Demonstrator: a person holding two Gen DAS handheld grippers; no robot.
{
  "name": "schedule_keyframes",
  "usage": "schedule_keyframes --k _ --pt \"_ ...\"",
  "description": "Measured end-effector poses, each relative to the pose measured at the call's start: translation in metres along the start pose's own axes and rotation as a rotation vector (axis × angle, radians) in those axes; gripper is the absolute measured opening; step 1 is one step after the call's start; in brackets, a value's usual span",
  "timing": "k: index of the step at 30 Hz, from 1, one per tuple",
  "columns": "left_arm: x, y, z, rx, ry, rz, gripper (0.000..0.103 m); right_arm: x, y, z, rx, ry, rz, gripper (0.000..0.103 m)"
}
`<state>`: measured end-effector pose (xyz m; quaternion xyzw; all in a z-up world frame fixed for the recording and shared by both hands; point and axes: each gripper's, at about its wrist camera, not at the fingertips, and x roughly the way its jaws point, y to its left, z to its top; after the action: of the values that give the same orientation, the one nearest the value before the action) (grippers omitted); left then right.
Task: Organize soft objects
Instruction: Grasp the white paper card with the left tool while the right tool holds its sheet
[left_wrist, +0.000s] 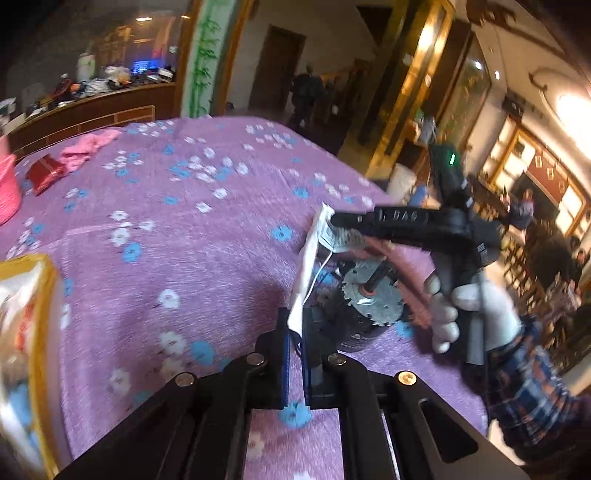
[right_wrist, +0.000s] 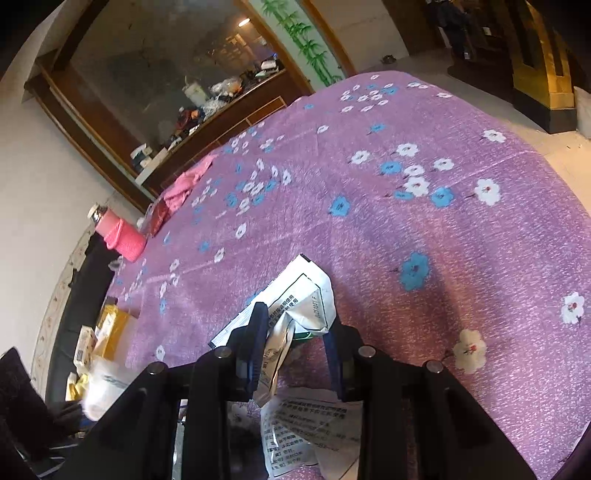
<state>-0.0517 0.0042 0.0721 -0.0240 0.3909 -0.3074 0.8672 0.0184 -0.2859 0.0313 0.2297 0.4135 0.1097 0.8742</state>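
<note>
Both claws are clamping the crumpled white printed plastic packet (right_wrist: 295, 306): left claw (left_wrist: 295, 332) pinching one end, right claw (right_wrist: 295, 332) the other. Keep tension even while flattening over the purple floral-cloth surface (right_wrist: 406, 221).

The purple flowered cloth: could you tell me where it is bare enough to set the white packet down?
The widest bare stretch of the cloth is its middle and far right side, between the white packet and the far edge. The left edge is crowded: pink cloth, red box, pink roll, yellow bag.
</note>
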Motion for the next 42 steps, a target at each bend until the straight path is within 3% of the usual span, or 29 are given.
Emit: schedule_keyframes --k 5,9,12,14,16,18,19,20,22,28,30,31,34,35,37,42 --pt "-0.077 0.02 -0.012 -0.09 -0.136 -0.003 0.003 -0.008 -0.008 0.003 0.032 -0.042 -0.022 0.028" --pt "-0.149 0.052 -0.032 -0.157 -0.247 0.067 0.003 -0.018 -0.006 0.005 0.035 -0.078 -0.049 0.028" --pt "-0.182 0.076 -0.05 -0.204 -0.284 0.128 0.004 -0.028 0.003 0.003 0.03 -0.085 -0.055 0.028" --pt "-0.184 0.083 -0.055 -0.206 -0.262 0.133 0.004 -0.038 0.015 -0.001 0.018 -0.085 -0.038 0.028" --pt "-0.17 0.078 -0.057 -0.186 -0.217 0.147 0.009 -0.051 0.033 -0.005 -0.017 -0.094 -0.024 0.028" --pt "-0.144 0.067 -0.055 -0.168 -0.159 0.133 0.043 -0.061 0.048 -0.008 -0.042 -0.1 -0.003 0.028" --pt "-0.135 0.063 -0.056 -0.166 -0.142 0.124 0.073 -0.067 0.056 -0.01 -0.049 -0.098 0.022 0.028" --pt "-0.121 0.056 -0.055 -0.16 -0.122 0.123 0.081 -0.069 0.06 -0.012 -0.052 -0.094 0.034 0.028" --pt "-0.089 0.04 -0.051 -0.122 -0.064 0.136 0.081 -0.076 0.072 -0.019 -0.078 -0.084 0.052 0.028" --pt "0.004 0.041 -0.043 -0.045 0.123 0.365 0.081 -0.089 0.089 -0.038 -0.117 -0.06 0.11 0.028" --pt "0.031 0.045 -0.048 -0.035 0.201 0.394 0.086 -0.09 0.091 -0.041 -0.124 -0.055 0.123 0.028" --pt "0.032 0.044 -0.048 -0.024 0.161 0.387 0.086 -0.091 0.092 -0.043 -0.129 -0.054 0.128 0.028" --pt "0.028 0.045 -0.048 -0.013 0.145 0.354 0.064 -0.09 0.092 -0.047 -0.134 -0.045 0.137 0.028" --pt "0.024 0.046 -0.048 -0.021 0.129 0.327 0.039 -0.089 0.092 -0.047 -0.133 -0.043 0.138 0.028" --pt "0.01 0.043 -0.046 -0.032 0.1 0.278 0.025 -0.088 0.092 -0.049 -0.131 -0.037 0.148 0.028" --pt "-0.02 0.036 -0.041 -0.039 0.027 0.243 0.017 -0.083 0.099 -0.054 -0.139 -0.025 0.157 0.028"
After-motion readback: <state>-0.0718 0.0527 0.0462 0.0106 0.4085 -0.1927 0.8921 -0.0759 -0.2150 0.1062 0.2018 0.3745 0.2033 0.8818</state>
